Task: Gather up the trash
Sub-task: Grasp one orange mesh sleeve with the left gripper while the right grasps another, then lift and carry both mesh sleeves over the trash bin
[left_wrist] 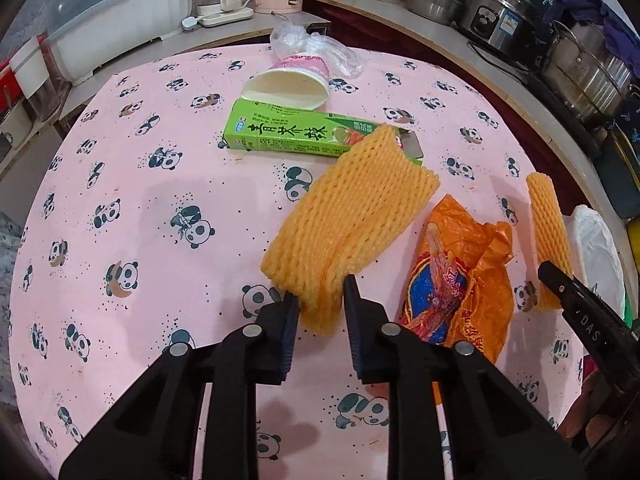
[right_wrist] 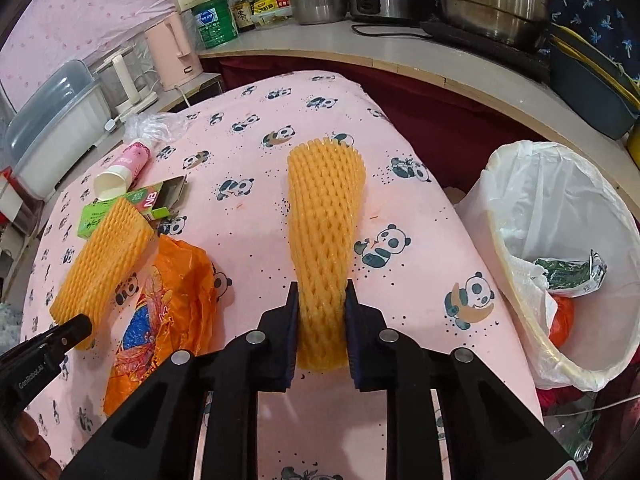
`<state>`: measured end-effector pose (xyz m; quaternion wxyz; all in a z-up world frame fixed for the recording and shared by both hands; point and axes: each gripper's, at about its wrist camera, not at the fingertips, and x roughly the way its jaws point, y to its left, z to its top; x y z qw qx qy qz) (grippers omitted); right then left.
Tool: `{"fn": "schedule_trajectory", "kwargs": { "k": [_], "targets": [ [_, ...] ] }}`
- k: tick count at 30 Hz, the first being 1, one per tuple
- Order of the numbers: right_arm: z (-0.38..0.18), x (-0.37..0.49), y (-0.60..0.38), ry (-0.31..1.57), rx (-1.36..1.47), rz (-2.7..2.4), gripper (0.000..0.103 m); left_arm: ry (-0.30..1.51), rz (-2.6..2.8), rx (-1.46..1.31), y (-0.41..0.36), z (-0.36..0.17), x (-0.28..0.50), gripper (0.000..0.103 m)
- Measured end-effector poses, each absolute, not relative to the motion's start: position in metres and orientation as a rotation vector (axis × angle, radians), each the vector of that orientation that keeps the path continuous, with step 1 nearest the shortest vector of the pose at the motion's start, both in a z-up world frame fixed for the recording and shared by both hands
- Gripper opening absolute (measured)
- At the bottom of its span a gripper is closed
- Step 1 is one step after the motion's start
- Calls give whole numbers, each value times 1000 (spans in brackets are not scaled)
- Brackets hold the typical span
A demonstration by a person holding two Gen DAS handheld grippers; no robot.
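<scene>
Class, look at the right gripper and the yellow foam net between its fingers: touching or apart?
Touching. The right wrist view shows the right gripper pinching the foam net from both sides.

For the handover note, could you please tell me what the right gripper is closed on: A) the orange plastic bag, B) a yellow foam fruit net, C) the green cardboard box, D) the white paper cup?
B: the right gripper pinches the yellow foam fruit net between its pads.

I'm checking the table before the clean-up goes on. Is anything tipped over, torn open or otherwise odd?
Yes. The paper cup lies on its side at the far end of the table, its mouth facing the camera. Just in front of it, the green carton lies flat with one end flap open. Nothing looks spilled.
</scene>
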<state>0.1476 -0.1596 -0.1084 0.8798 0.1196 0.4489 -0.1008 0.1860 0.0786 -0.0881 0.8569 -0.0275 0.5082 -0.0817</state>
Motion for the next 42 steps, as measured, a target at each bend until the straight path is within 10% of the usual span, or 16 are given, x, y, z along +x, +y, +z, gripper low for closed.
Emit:
{"fn": "schedule_trajectory", "kwargs": {
  "k": [23,42],
  "targets": [
    [23,63,-188,642,284,-194,20,829,-340,-16,3,28,126,21],
    [18,-9,-291,598,391,-377,20,799,-547,142,-130,37,79,21]
  ]
}}
